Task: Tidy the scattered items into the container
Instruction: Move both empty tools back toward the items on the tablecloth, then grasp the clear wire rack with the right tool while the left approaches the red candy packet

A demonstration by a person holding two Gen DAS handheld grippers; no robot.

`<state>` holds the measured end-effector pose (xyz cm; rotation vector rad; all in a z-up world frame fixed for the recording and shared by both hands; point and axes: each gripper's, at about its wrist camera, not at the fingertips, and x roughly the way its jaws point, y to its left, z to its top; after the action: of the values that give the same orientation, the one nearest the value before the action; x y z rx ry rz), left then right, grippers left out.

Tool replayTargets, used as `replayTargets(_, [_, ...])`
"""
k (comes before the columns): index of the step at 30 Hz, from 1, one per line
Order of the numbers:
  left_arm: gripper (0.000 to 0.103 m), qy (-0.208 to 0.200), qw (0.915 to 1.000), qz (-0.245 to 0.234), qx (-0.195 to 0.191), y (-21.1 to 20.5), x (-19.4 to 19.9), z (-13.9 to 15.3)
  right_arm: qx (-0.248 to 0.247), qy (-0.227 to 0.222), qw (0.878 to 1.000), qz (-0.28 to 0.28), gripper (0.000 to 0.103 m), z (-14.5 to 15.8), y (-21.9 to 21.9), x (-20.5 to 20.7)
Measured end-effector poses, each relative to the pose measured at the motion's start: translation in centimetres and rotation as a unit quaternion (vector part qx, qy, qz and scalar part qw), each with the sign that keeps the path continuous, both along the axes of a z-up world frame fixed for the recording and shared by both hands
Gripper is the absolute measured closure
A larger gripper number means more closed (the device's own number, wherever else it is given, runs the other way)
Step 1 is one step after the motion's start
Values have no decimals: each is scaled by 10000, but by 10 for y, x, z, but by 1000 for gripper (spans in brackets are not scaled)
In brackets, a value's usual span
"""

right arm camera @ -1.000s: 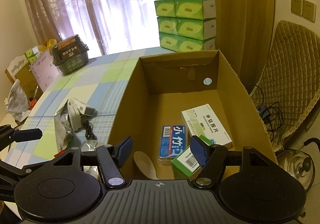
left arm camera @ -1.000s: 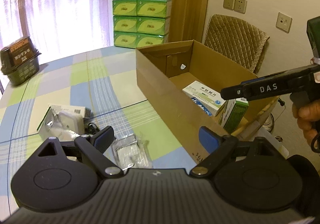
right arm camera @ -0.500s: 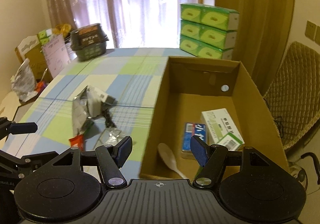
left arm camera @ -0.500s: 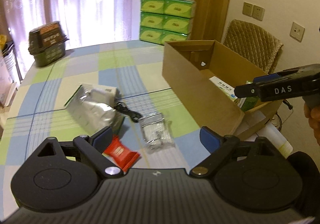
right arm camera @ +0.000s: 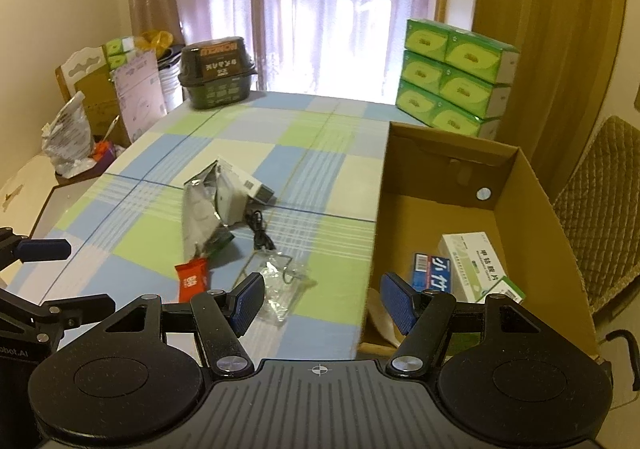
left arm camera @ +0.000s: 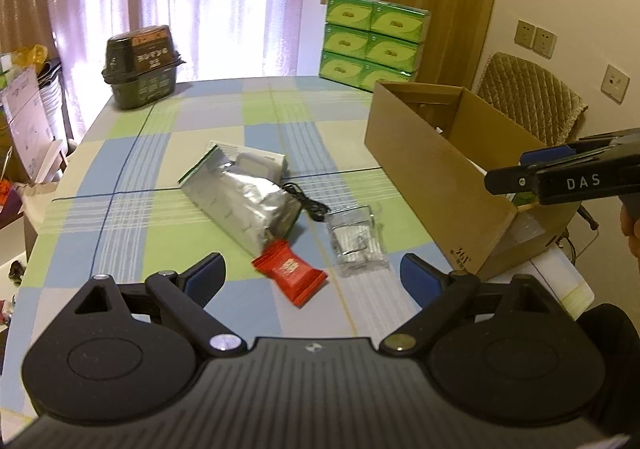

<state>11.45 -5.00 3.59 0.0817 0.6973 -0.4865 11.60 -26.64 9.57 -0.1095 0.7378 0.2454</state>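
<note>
The near wall of the cardboard box (left arm camera: 432, 169) is hiding its contents in the left wrist view. A spoon (right arm camera: 378, 315) is lying partly behind the right gripper's fingers (right arm camera: 396, 301), and a green box's (right arm camera: 506, 289) lower part is vanishing there too.

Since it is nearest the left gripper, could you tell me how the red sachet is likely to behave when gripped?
The red sachet lies flat and thin, so it probably weighs little and may flex. Its glossy wrapper could slip between the pads.
</note>
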Motion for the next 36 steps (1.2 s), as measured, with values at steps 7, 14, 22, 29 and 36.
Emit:
replayTargets(7, [11,70,9998,174,-3,20,0,-5,-72,47,9999,104,33,-4,15,-1])
replayTargets(14, [11,209,9994,286,42,34,3,-16,-104,137,9996,245,33,-13,29,2])
replayTargets(22, [11,344,9985,368,195,43,12,-32,110,-53,9981,609,33,-17,42,-1])
replayTargets(29, [11,526,9974,335,349,48,25,-50,48,173,9963,838,32,-48,57,0])
replayTargets(36, [11,599,9967,77,534,39,43,-67,48,476,9964,701,32,-82,56,13])
